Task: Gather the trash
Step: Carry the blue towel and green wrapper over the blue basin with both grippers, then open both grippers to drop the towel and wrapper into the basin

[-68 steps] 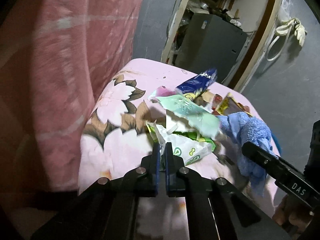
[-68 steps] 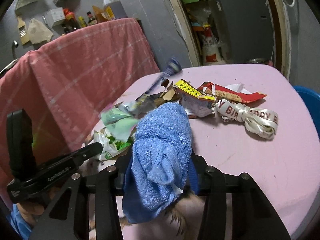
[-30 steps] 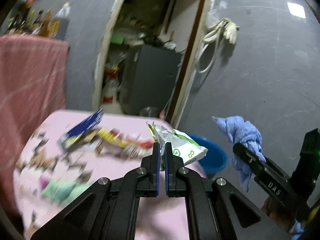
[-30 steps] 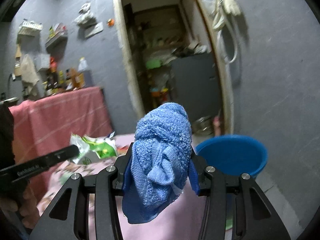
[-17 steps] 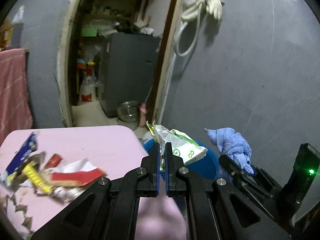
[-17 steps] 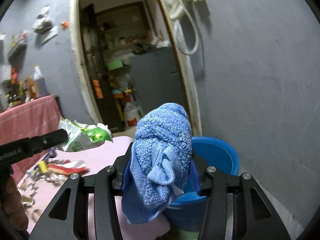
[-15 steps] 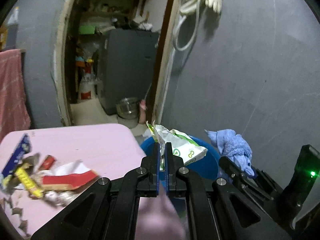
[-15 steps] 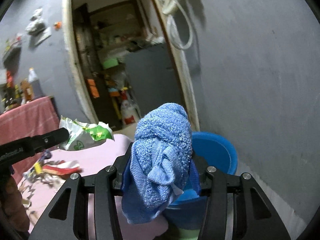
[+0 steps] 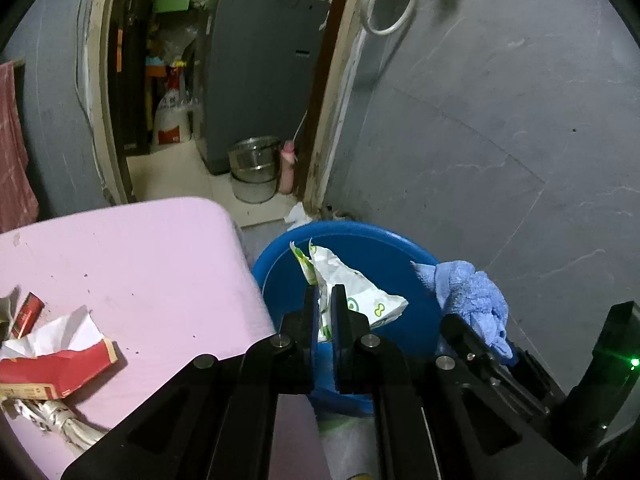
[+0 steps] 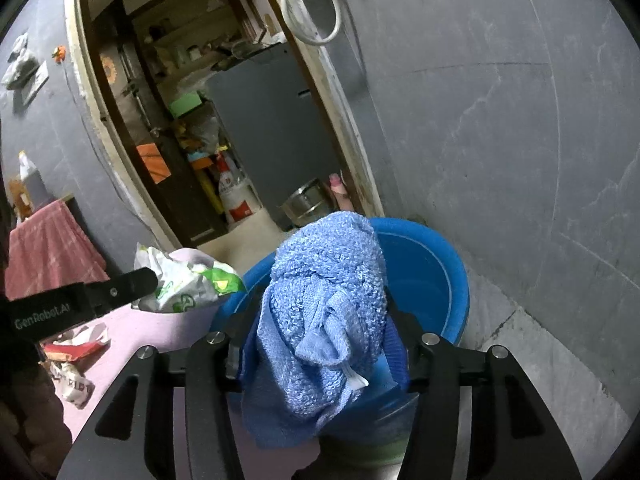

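Your left claw (image 9: 325, 308): pressed on a crumpled white-and-green wrapper (image 9: 352, 294), held above the blue tub (image 9: 360, 240).
Your right claw (image 10: 320, 356): pinching a bunched blue towel (image 10: 324, 320) over the same tub's near rim; the towel hides most of the tub's inside in the right wrist view.
Desk (image 9: 140, 264), pink cover, at 9 o'clock of the tub: torn red-and-white carton (image 9: 52, 364), printed ribbon (image 9: 56, 420).
Beyond, at 12 o'clock: open doorway, steel pot (image 9: 254, 168) on the floor, grey cabinet (image 9: 260, 72).
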Demonstrator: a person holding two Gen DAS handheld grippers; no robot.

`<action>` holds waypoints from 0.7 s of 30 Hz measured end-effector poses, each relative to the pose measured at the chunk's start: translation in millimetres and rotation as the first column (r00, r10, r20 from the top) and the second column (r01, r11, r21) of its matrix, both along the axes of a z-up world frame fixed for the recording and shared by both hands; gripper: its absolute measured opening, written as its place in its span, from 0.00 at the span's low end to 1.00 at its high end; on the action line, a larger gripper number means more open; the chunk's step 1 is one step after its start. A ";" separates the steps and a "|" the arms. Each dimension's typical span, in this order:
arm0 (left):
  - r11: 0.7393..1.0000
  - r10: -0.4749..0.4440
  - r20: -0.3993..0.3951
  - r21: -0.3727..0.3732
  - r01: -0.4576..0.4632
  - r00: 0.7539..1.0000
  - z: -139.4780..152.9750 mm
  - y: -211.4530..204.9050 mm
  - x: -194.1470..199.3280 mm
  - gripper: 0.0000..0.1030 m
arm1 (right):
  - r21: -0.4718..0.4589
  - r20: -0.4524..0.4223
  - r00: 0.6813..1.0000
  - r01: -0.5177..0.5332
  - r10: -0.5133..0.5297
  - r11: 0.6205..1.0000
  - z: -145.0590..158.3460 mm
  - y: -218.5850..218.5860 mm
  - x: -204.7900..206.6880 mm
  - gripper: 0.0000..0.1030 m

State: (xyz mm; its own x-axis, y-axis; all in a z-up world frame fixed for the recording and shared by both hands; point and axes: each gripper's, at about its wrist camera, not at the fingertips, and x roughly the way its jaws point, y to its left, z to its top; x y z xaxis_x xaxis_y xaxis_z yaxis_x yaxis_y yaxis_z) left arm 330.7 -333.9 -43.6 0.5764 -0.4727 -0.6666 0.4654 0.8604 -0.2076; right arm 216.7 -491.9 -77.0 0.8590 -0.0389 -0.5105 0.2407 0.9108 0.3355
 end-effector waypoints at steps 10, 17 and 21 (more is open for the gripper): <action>0.999 0.005 -0.041 -0.038 -0.006 0.999 1.2 14.6 -8.8 0.26 | -0.014 0.044 0.999 0.007 -0.007 1.000 13.9 0.9 2.1 0.53; 0.995 0.017 0.058 -0.098 -0.011 0.998 30.2 36.9 -35.4 0.39 | -0.058 0.135 0.991 0.029 -0.021 0.998 37.9 8.1 -17.6 0.65; 0.987 0.063 0.138 -0.155 -0.042 0.988 49.9 63.0 -54.3 0.49 | -0.109 0.215 0.976 0.043 -0.019 0.993 59.3 19.4 -36.6 0.73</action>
